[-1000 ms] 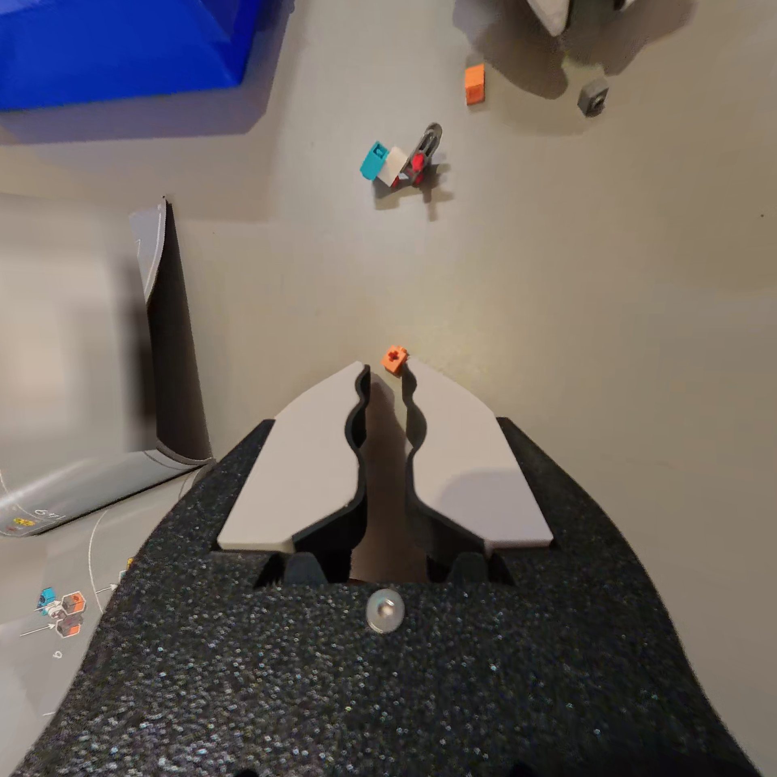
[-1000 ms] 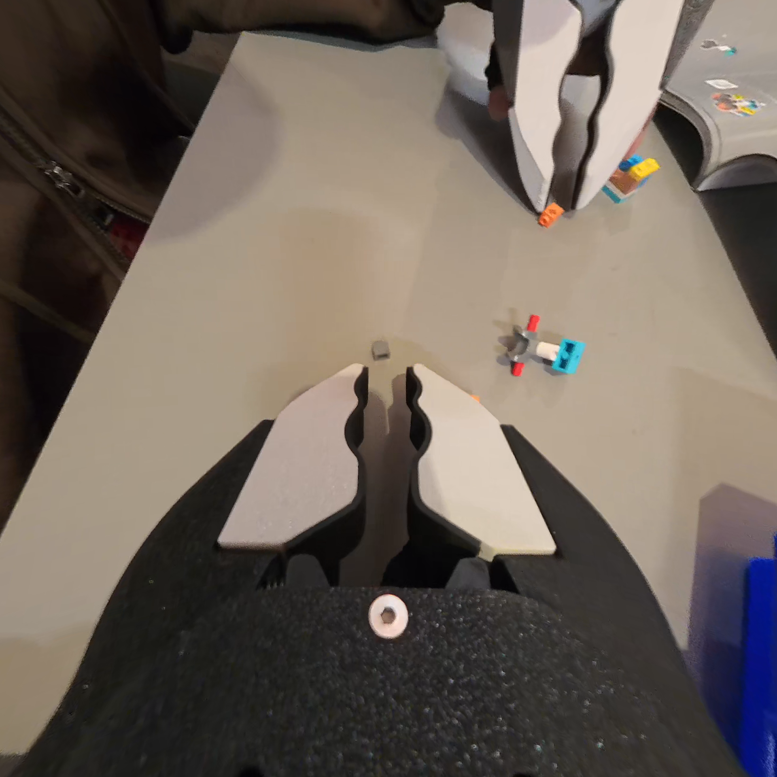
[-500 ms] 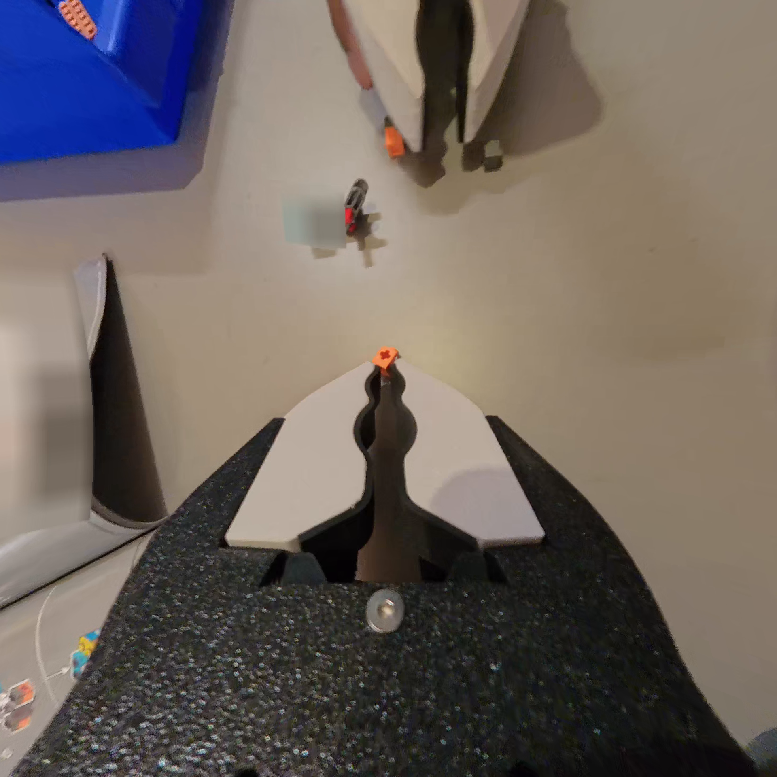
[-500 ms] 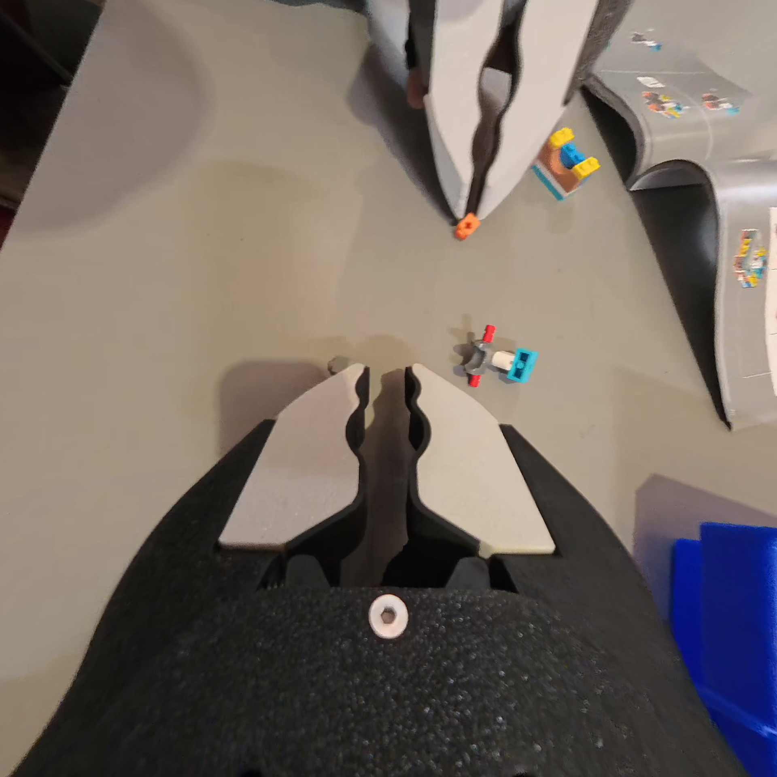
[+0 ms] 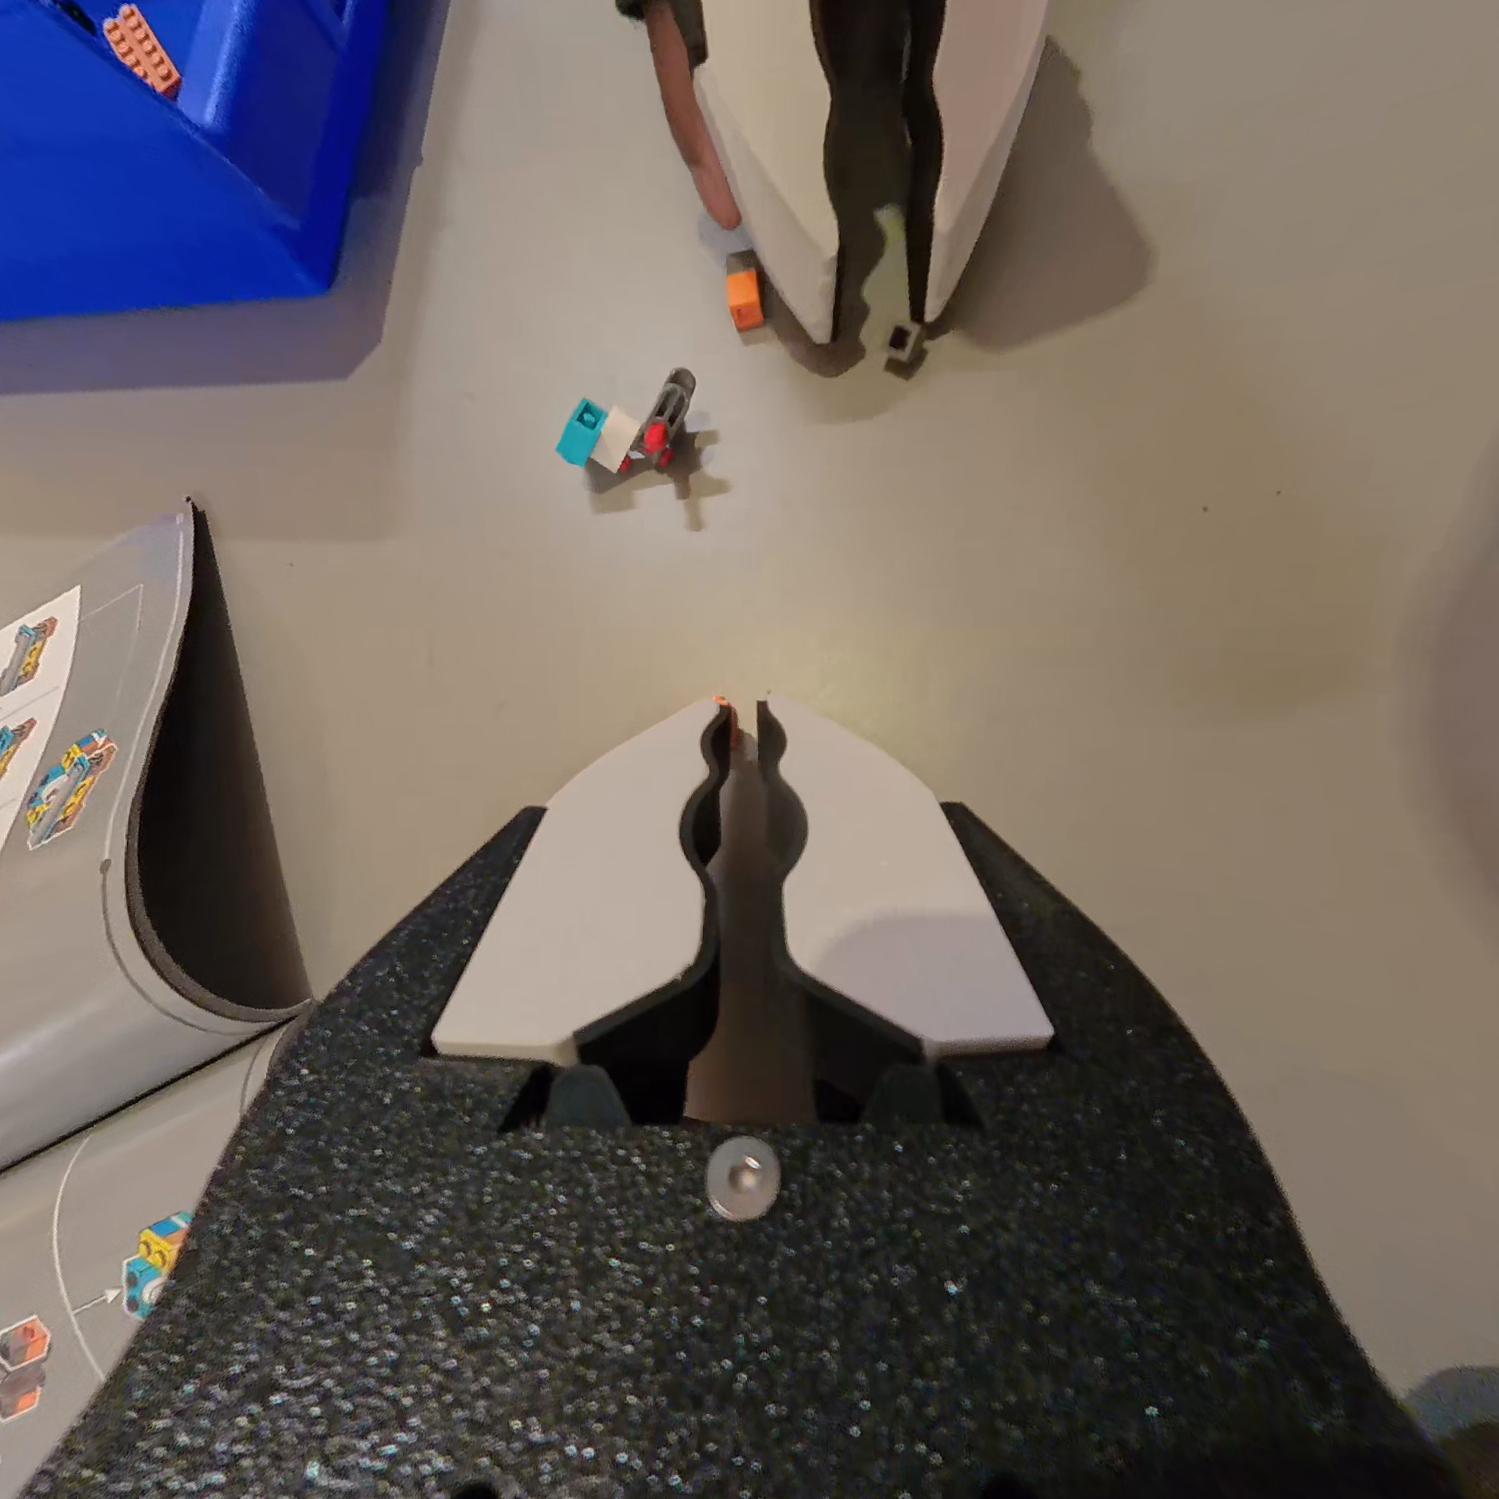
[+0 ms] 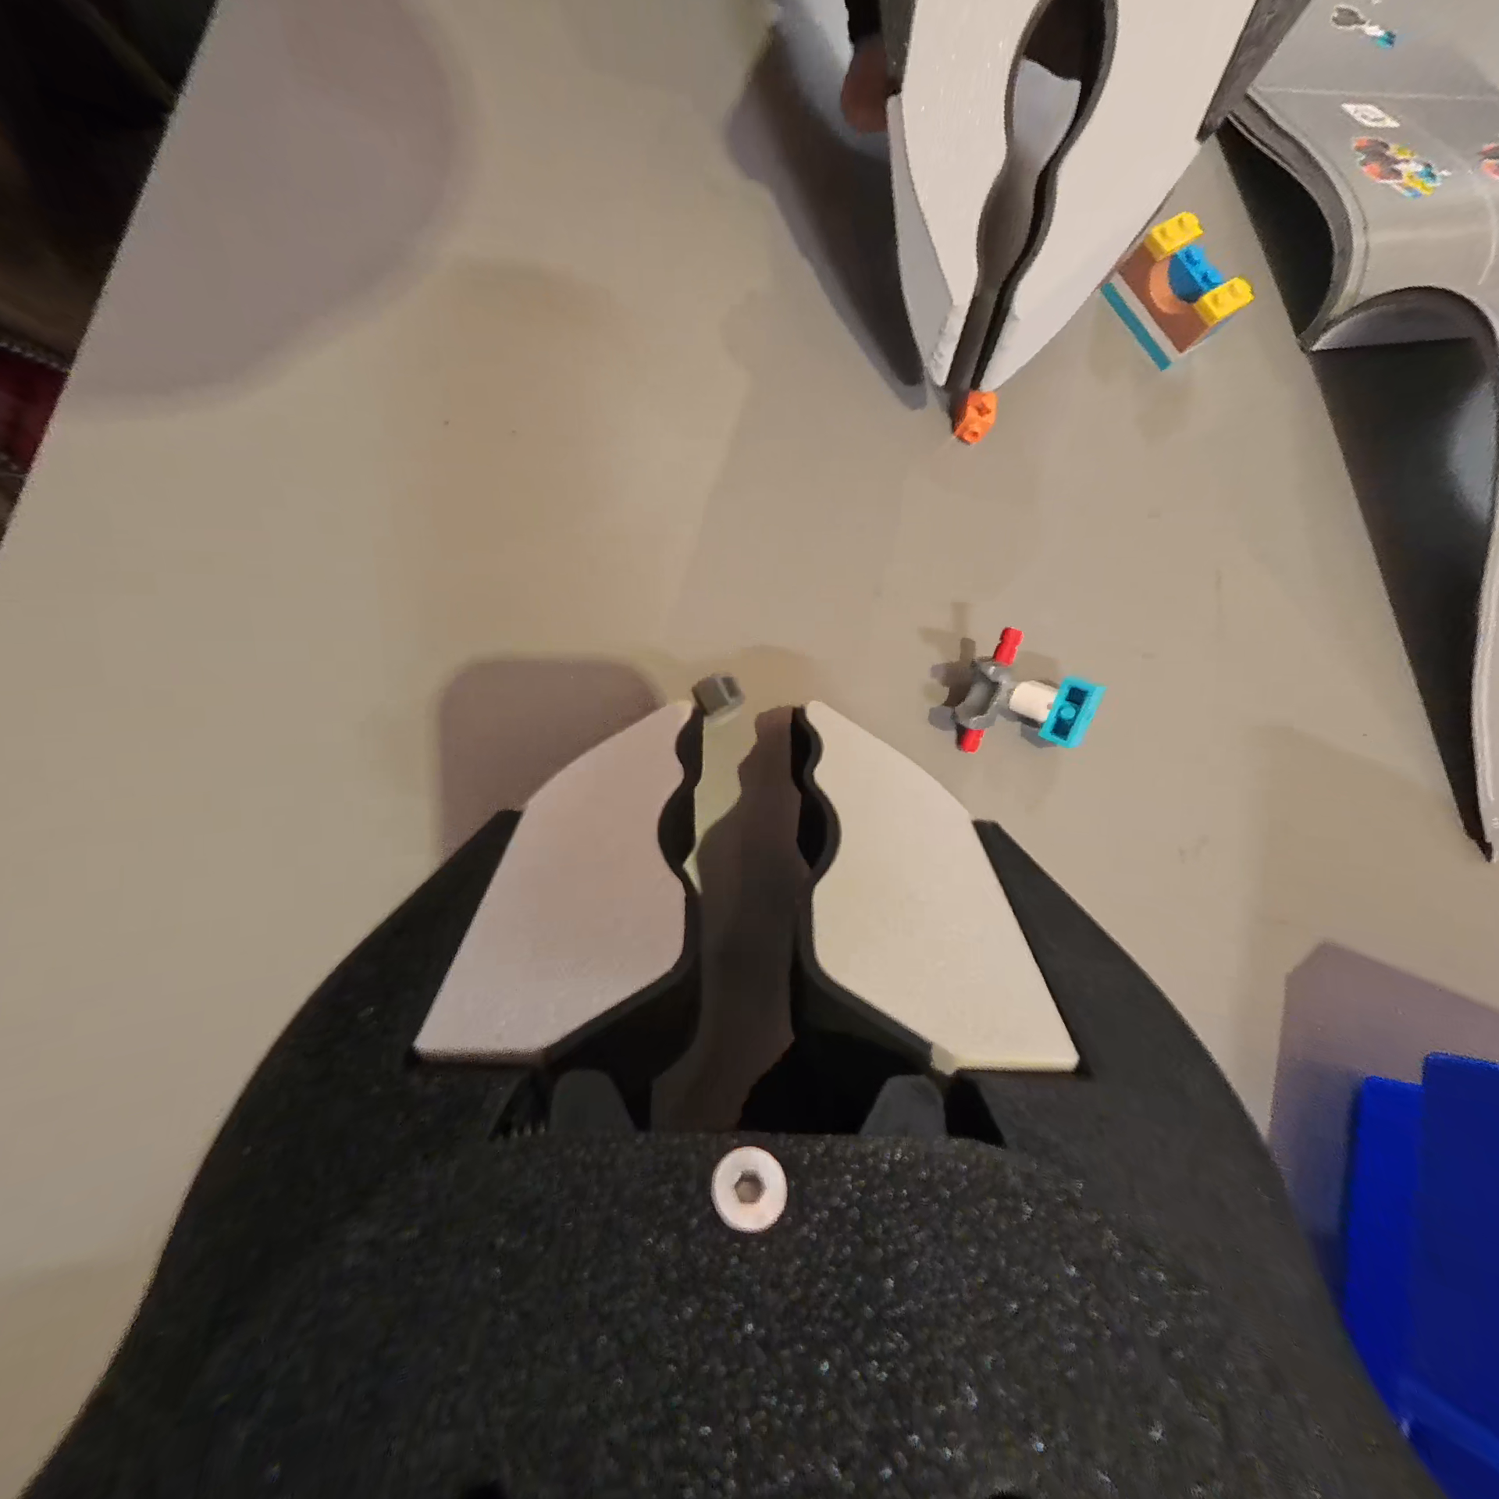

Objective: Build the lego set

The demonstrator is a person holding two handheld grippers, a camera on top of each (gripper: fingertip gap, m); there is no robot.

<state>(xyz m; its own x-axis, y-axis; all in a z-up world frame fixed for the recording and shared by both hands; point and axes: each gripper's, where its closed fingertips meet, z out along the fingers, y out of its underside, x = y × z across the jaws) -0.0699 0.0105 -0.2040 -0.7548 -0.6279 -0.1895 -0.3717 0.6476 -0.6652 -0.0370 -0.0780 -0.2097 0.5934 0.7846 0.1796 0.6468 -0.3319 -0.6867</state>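
Note:
My left gripper (image 5: 740, 707) is shut on a small orange brick (image 5: 729, 720), pinched at the very fingertips. The right wrist view shows that brick (image 6: 976, 415) sticking out below the left gripper (image 6: 973, 380). My right gripper (image 6: 745, 710) is open, and a small grey brick (image 6: 719, 696) lies on the table just ahead of its left fingertip. In the left wrist view the right gripper (image 5: 880, 324) stands over that grey brick (image 5: 904, 345), with a second orange brick (image 5: 745, 298) beside it. A small teal, white, grey and red assembly (image 5: 629, 430) (image 6: 1018, 697) lies between the grippers.
A blue bin (image 5: 162, 162) (image 6: 1419, 1217) with an orange plate inside stands at one side. A curled instruction booklet (image 5: 81, 811) (image 6: 1379, 162) lies next to it. A brown, yellow and blue assembly (image 6: 1176, 292) sits by the booklet. The table's far edge (image 6: 122, 268) drops off to the left. Some 10 cm of space lies between my two pairs of fingers.
My left gripper has closed on the small orange brick that lay in front of its tips. My right gripper has moved up to the grey brick, which now sits at its left fingertip.

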